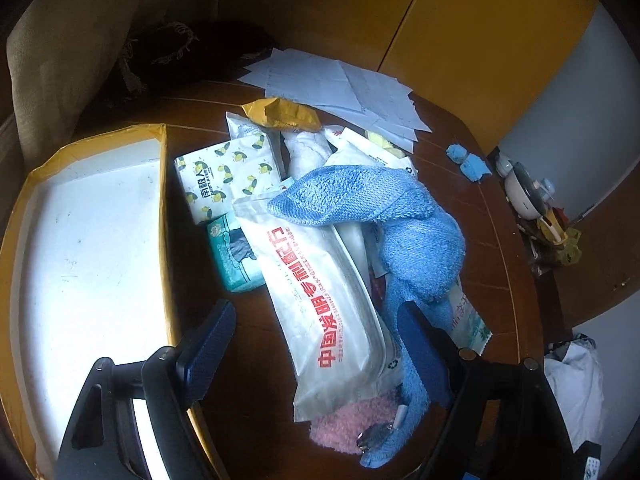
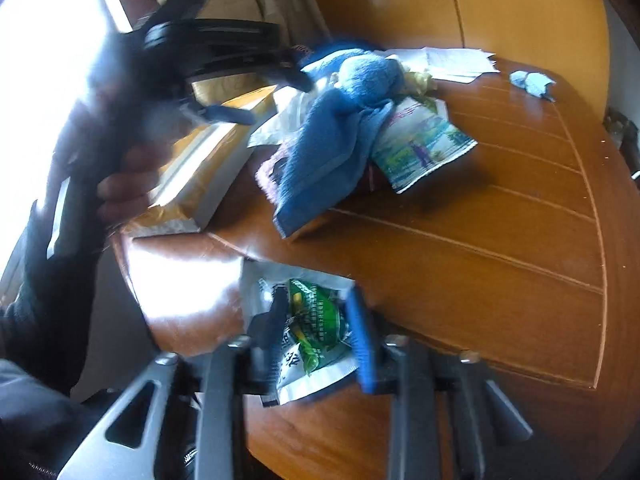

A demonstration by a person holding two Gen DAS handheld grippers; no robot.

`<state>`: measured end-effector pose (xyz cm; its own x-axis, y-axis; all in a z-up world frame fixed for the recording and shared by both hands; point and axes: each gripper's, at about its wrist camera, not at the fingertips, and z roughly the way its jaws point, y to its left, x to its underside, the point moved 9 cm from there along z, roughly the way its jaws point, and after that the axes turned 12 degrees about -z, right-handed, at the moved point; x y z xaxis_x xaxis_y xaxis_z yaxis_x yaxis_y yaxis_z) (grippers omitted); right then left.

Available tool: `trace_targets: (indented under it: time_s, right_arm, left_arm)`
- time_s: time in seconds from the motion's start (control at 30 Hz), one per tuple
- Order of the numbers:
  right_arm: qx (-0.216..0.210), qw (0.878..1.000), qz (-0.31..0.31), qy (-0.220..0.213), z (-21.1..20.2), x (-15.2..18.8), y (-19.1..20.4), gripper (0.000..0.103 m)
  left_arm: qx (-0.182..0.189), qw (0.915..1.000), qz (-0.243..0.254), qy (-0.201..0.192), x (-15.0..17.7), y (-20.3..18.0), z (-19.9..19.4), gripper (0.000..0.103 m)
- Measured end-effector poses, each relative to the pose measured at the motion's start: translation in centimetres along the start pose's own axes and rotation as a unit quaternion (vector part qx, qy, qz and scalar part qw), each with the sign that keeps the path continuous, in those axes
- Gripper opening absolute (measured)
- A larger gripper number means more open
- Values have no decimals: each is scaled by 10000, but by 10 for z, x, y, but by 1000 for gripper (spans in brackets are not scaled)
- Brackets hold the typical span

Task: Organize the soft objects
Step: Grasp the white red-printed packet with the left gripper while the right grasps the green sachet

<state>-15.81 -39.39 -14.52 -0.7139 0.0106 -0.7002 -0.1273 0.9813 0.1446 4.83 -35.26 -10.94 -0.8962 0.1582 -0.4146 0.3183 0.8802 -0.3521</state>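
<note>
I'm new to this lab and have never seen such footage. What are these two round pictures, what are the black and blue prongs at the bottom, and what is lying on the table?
No robot here: a person carries a hand-held claw in each hand, each with a camera looking along its fingers. One picture is from the left claw, open above a pile on the wooden table: a blue towel, a white packet with red writing, tissue packs and a shallow white box. The other is from the right claw, whose fingers appear to grip a green and white packet.
</note>
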Motion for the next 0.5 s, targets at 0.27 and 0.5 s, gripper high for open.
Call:
trace_targets:
  time_s: [0.27, 0.5]
  right_arm:
    - [272, 9991, -270, 184, 6, 7, 6, 51]
    - [449, 9969, -595, 263, 4, 9, 18, 40]
  left_arm:
    - [235, 9984, -443, 275, 1, 12, 10, 31]
    - [532, 9965, -444, 458, 13, 18, -5, 25]
